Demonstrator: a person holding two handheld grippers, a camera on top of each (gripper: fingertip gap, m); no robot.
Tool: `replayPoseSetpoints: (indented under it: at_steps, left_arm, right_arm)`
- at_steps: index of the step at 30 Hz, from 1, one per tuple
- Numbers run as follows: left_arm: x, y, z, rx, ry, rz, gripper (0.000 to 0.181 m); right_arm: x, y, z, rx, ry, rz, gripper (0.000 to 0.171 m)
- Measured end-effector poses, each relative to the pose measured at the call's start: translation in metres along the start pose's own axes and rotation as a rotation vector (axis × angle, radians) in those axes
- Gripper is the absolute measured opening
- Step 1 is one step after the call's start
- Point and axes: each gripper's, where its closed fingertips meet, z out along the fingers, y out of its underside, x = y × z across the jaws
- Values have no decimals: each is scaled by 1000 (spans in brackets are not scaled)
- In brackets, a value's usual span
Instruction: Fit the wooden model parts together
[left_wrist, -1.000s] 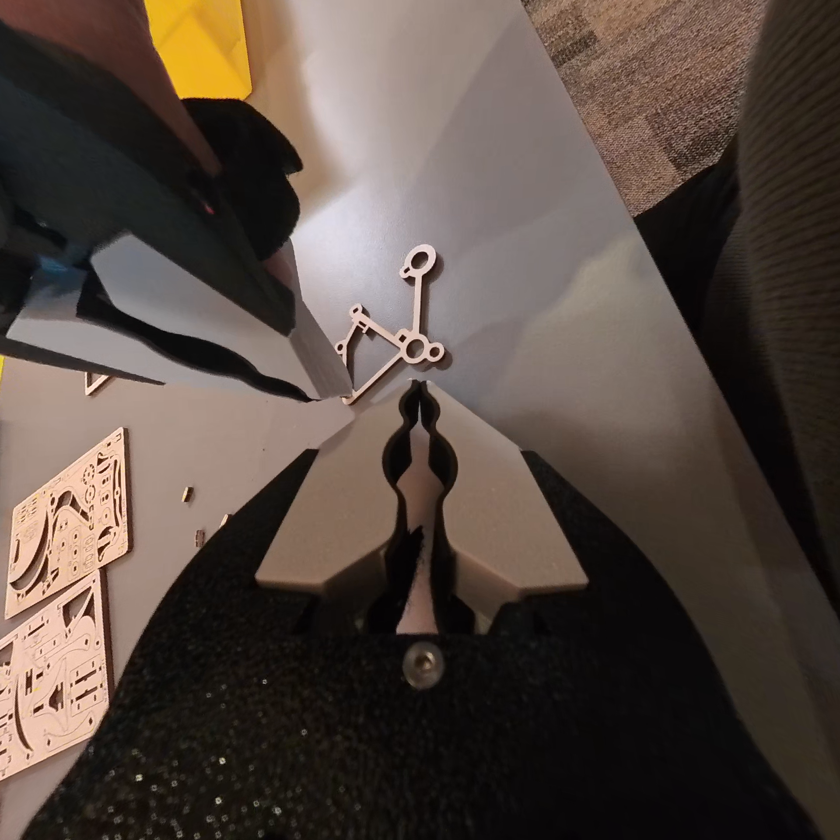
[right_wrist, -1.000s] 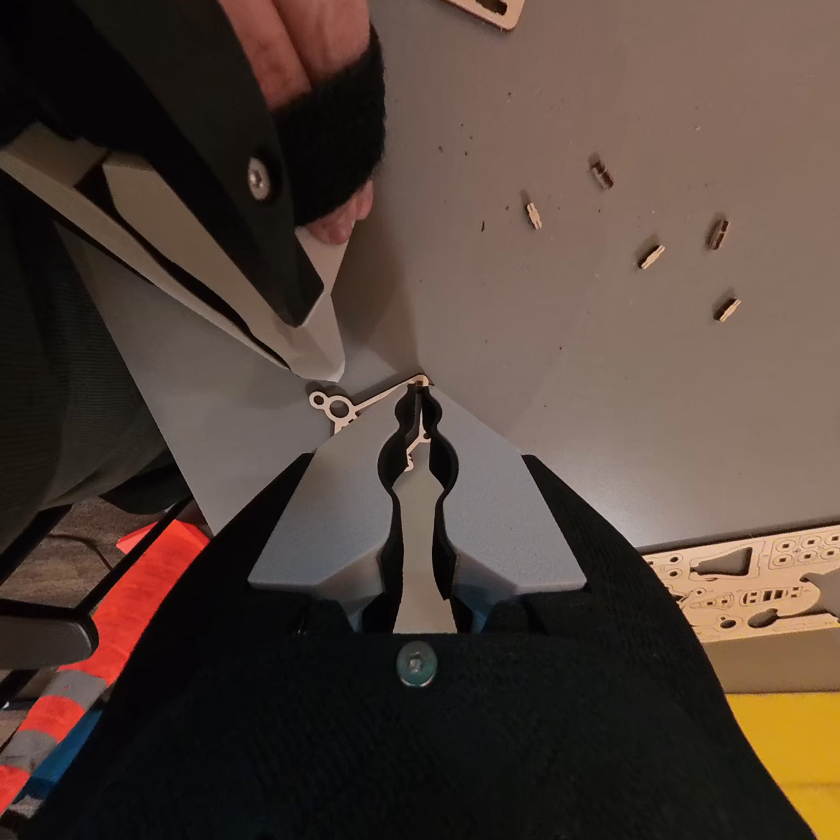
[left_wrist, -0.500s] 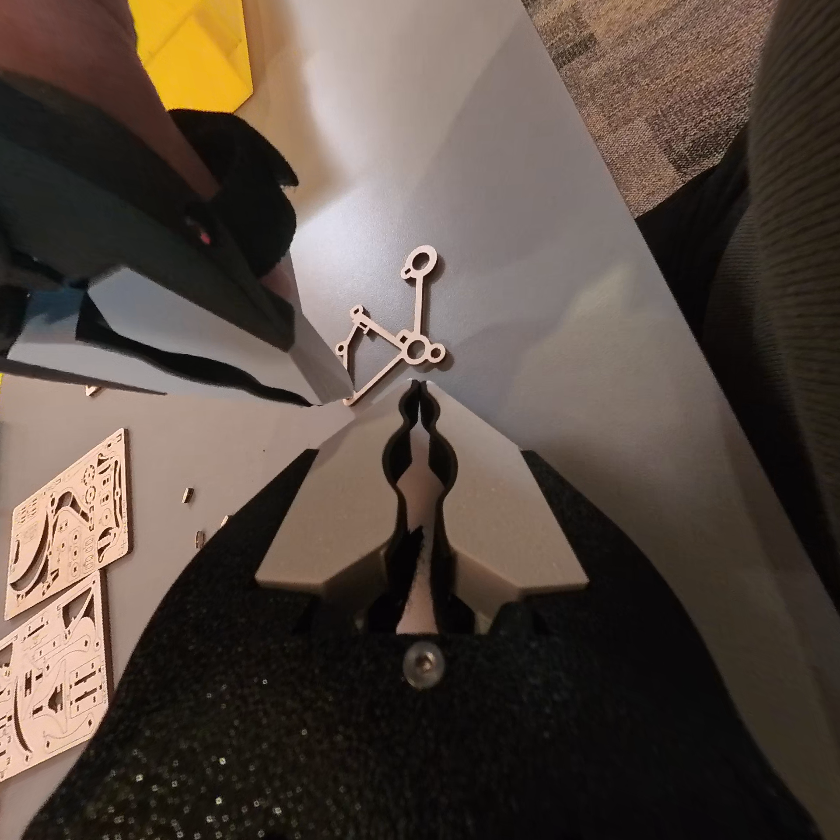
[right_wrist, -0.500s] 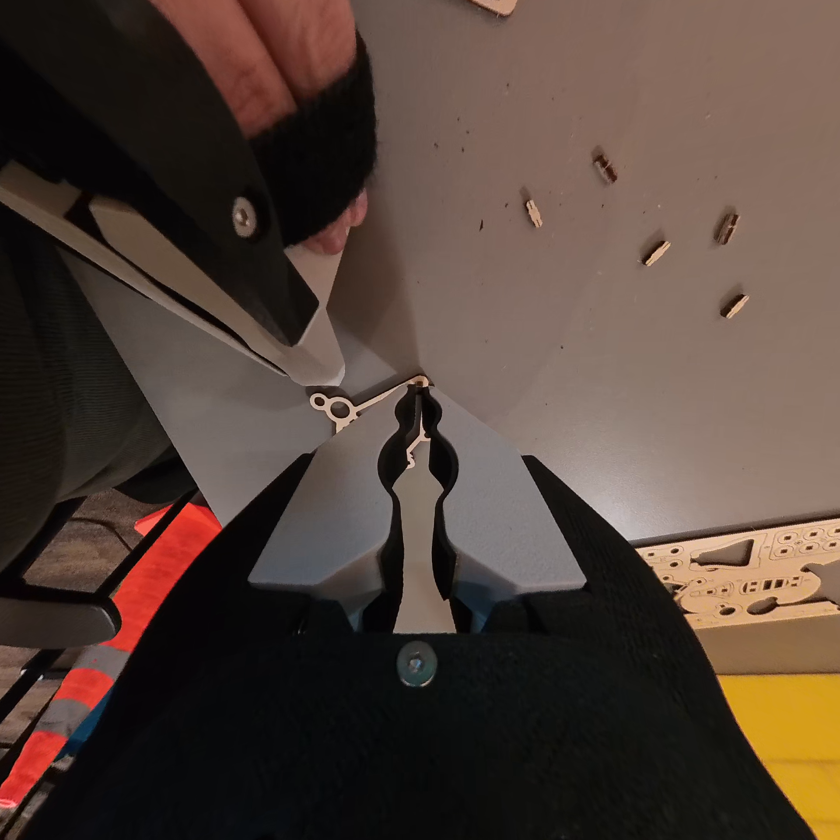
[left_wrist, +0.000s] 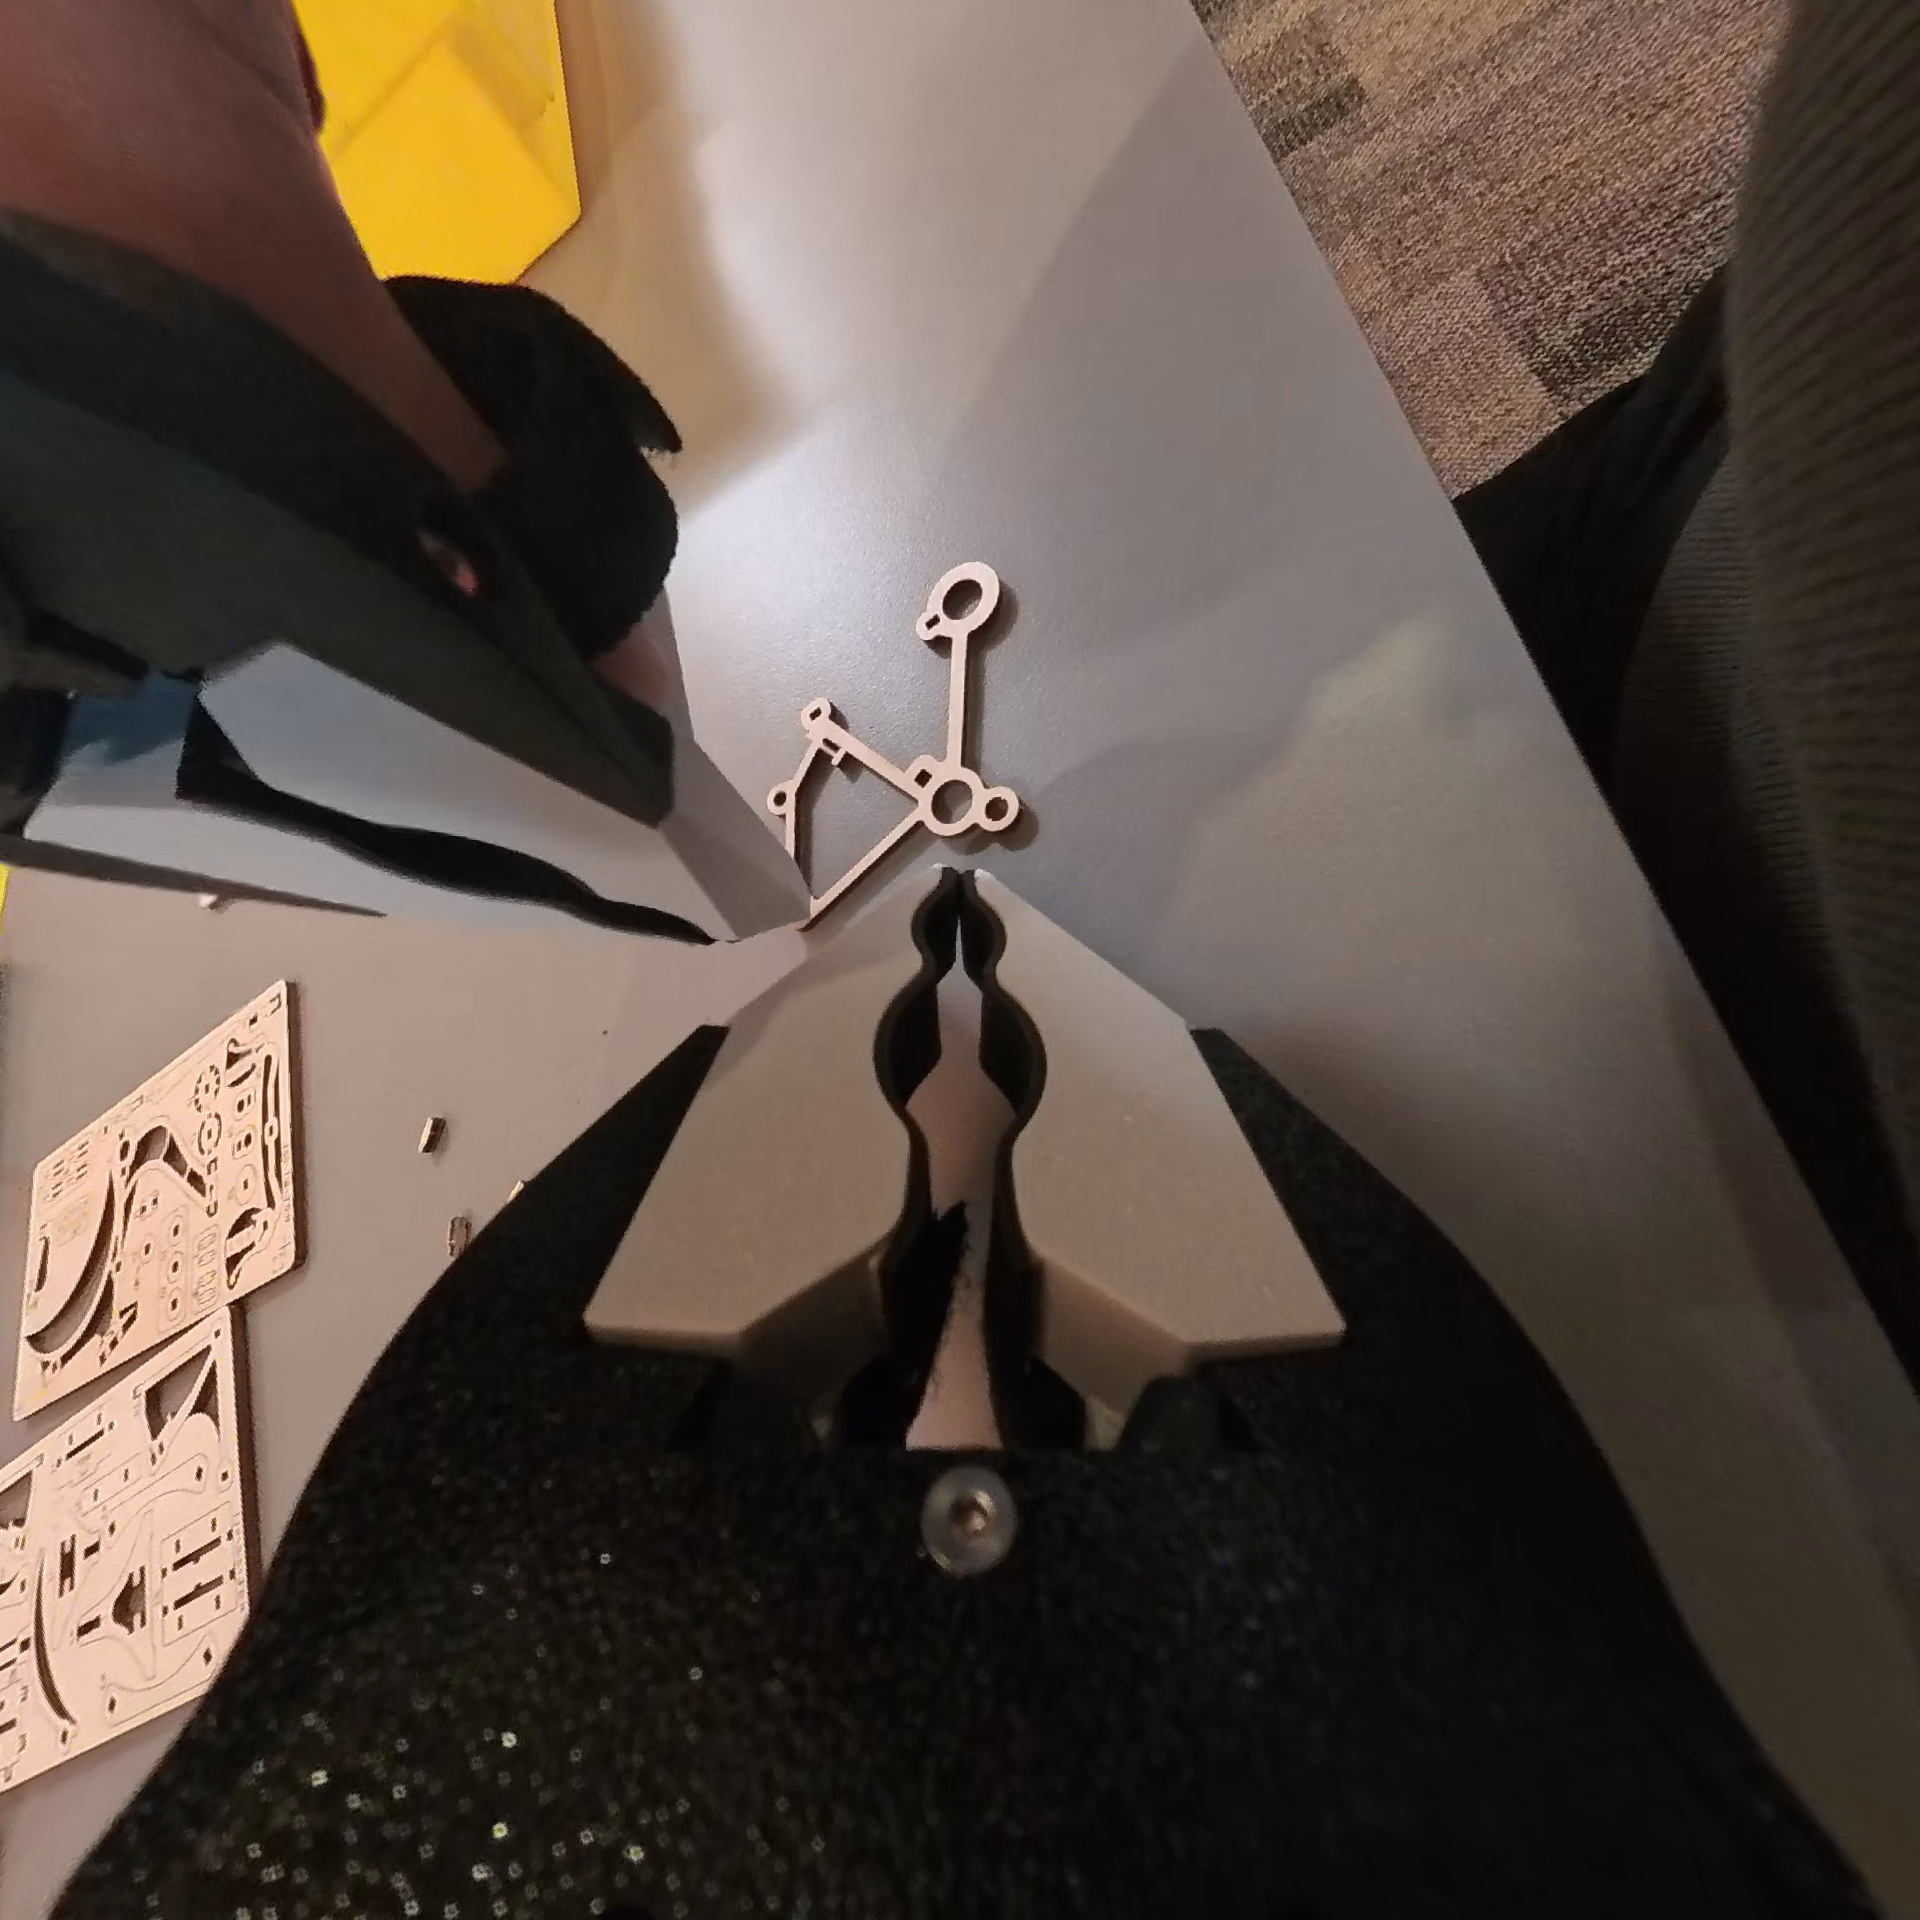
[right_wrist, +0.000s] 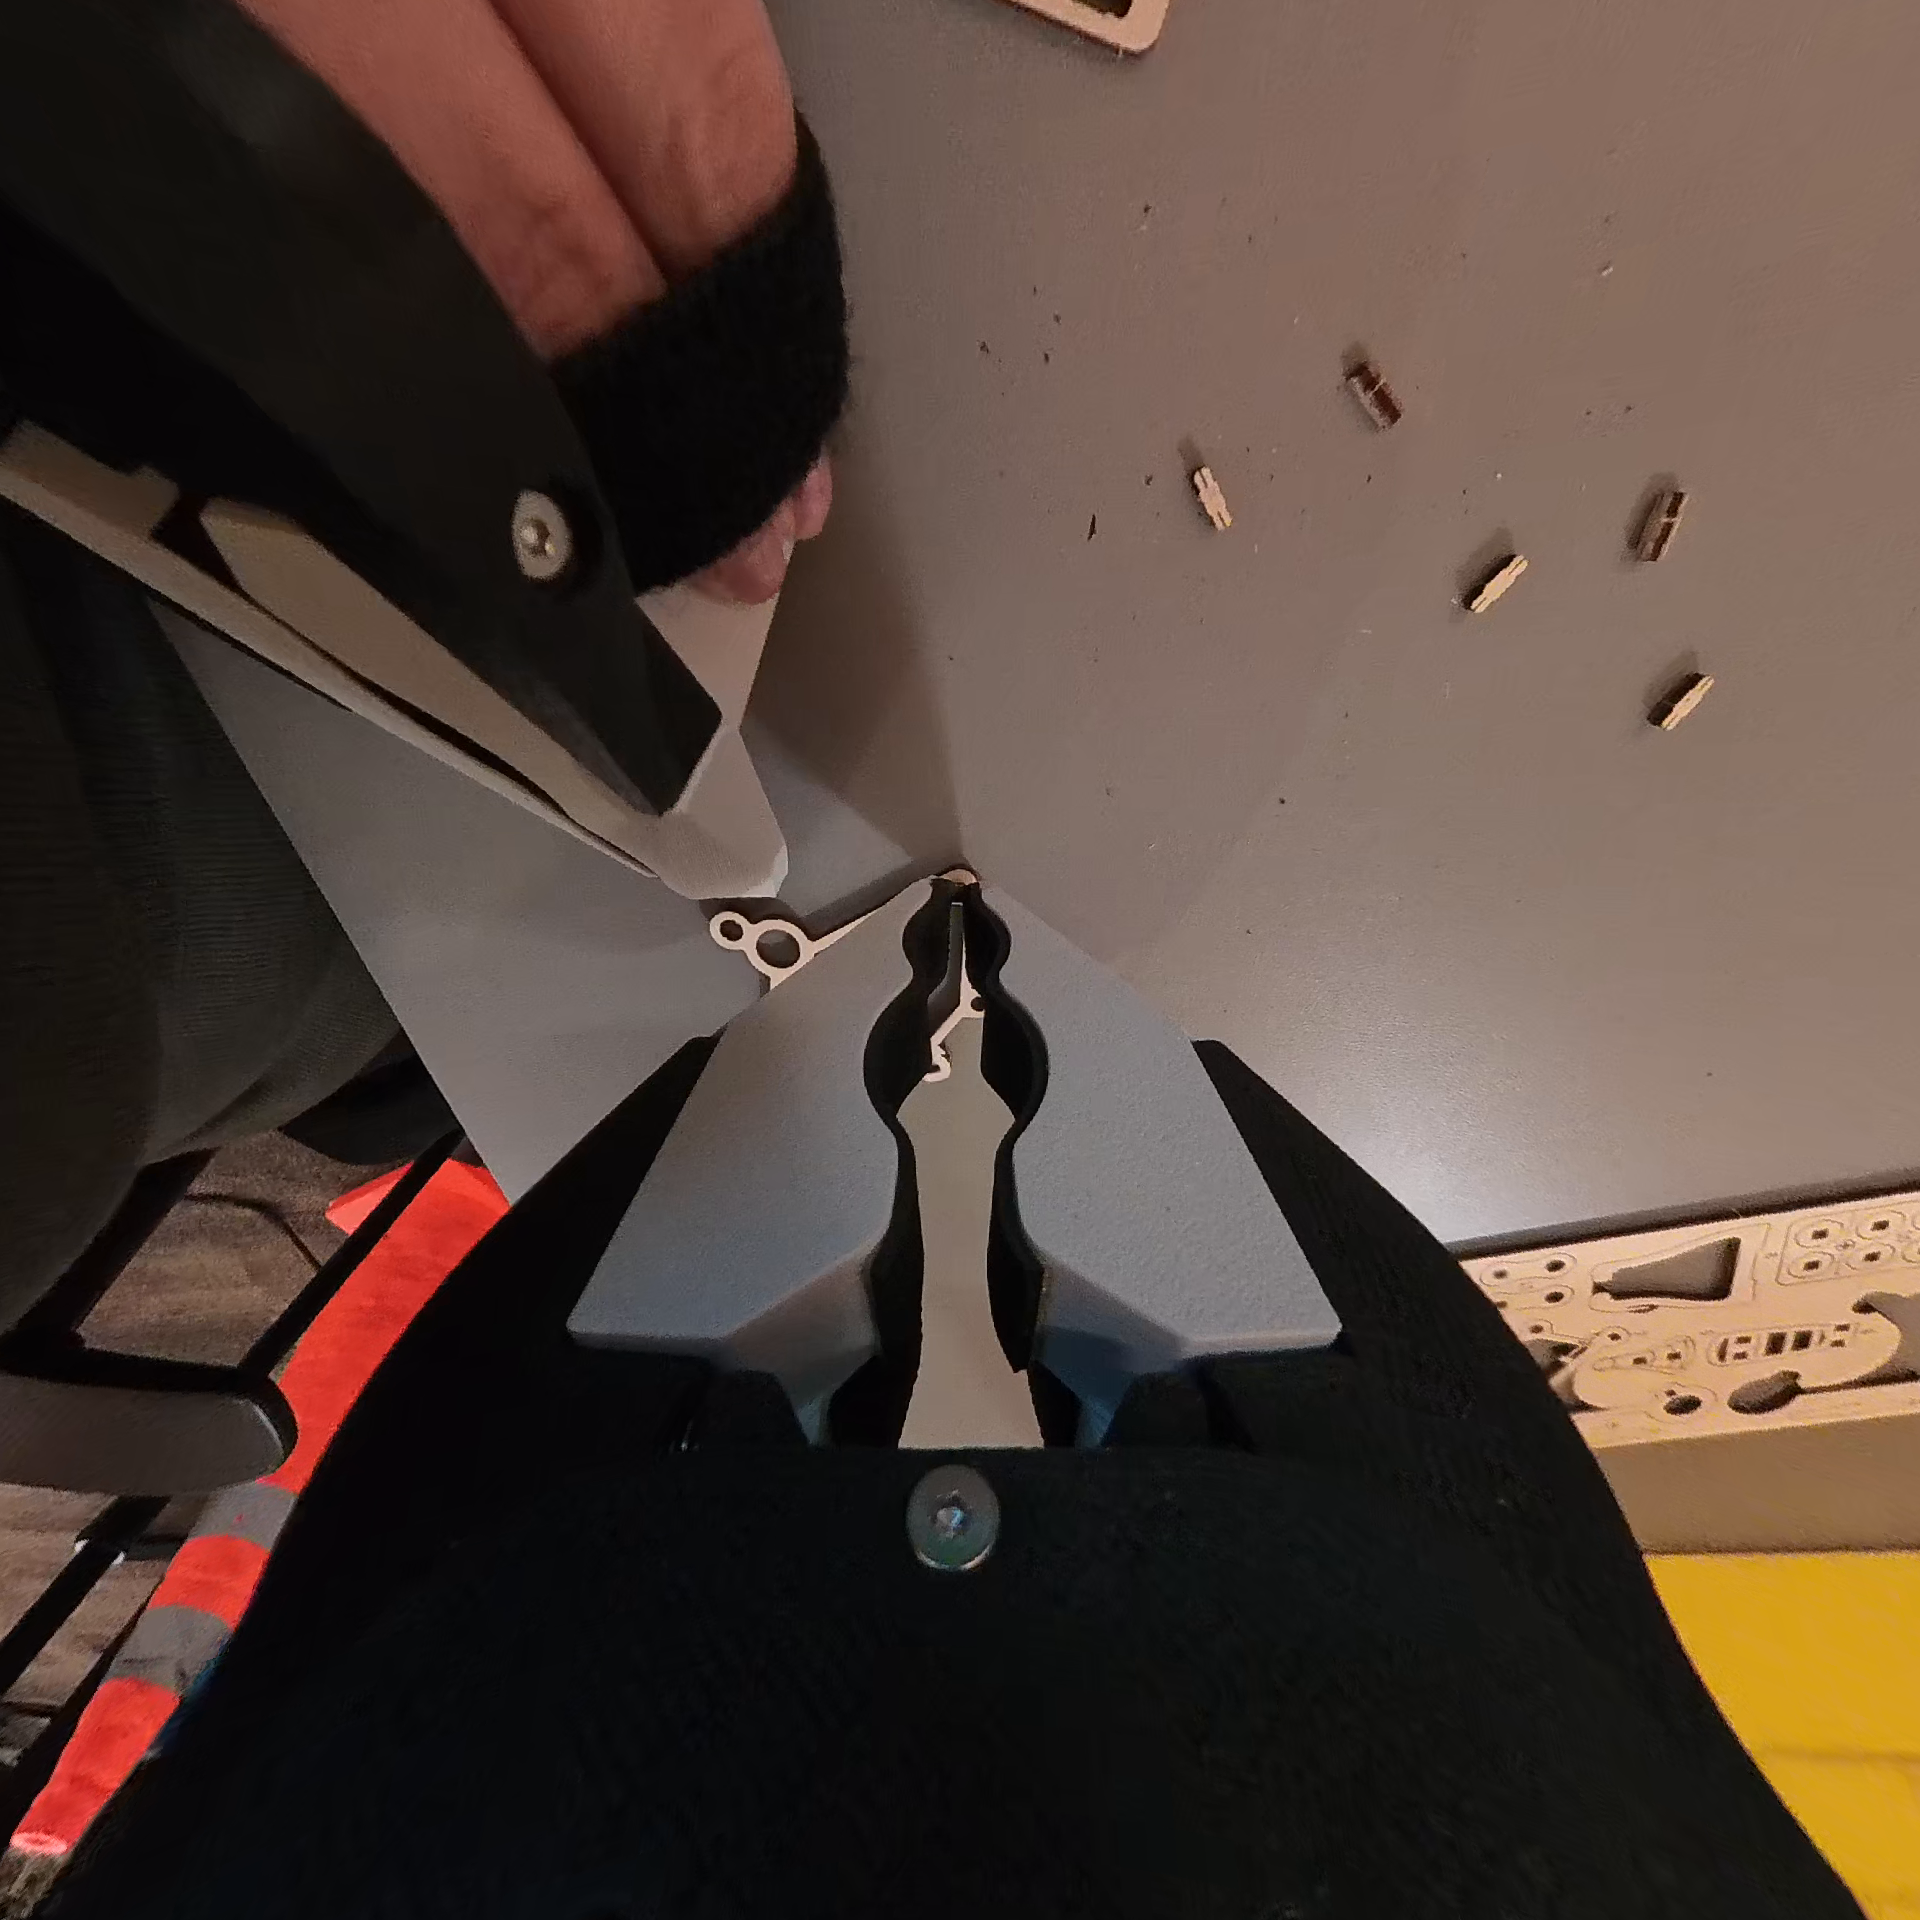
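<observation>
Sheets (left_wrist: 156, 1174) of uncut wooden parts are seen at far left on the grey table (left_wrist: 1143, 520), untouched. Next over, the right gripper (left_wrist: 769, 914) is set down with its fingers pressed together against the lower-left corner of the wooden frame part (left_wrist: 883, 790); whether that corner is actually pinched cannot be told. The frame part is laid flat mid-table, by the near edge. Just below its ring hub the left gripper (left_wrist: 951, 883) is held, fingers closed to a sliver, nothing clearly between them. At right in the right wrist view, small loose pegs (right_wrist: 1491, 582) are scattered well apart from the frame.

Since a second ago almost nothing is changed: the frame is kept in place and both tips are only nudged slightly. No joint is judged to be made yet; the step is judged stalled at lining up.
</observation>
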Motion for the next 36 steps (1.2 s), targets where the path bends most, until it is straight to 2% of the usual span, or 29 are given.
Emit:
replayPoseSetpoints:
  at_steps: [18, 22, 25, 31, 35, 36]
  left_arm:
    - [0, 1, -1, 1, 2, 0, 0]
    - [0, 4, -4, 5, 17, -17, 0]
    - [-1, 0, -12, 61, 34, -84, 0]
    - [-37, -14, -29, 253, -24, -310, 0]
    - [-57, -25, -37, 381, -27, -504, 32]
    - [-59, -27, -36, 390, -22, -530, 33]
  right_arm:
    - [0, -2, 1, 170, 20, 45, 0]
    - [-1, -1, -1, 323, 29, 66, 1]
    - [-3, -2, -6, 500, 63, 85, 1]
    - [-1, -7, -46, 868, 327, 10, 1]
    - [1, -9, -71, 1044, 523, -41, 1]
    - [1, -9, -77, 1078, 573, -56, 1]
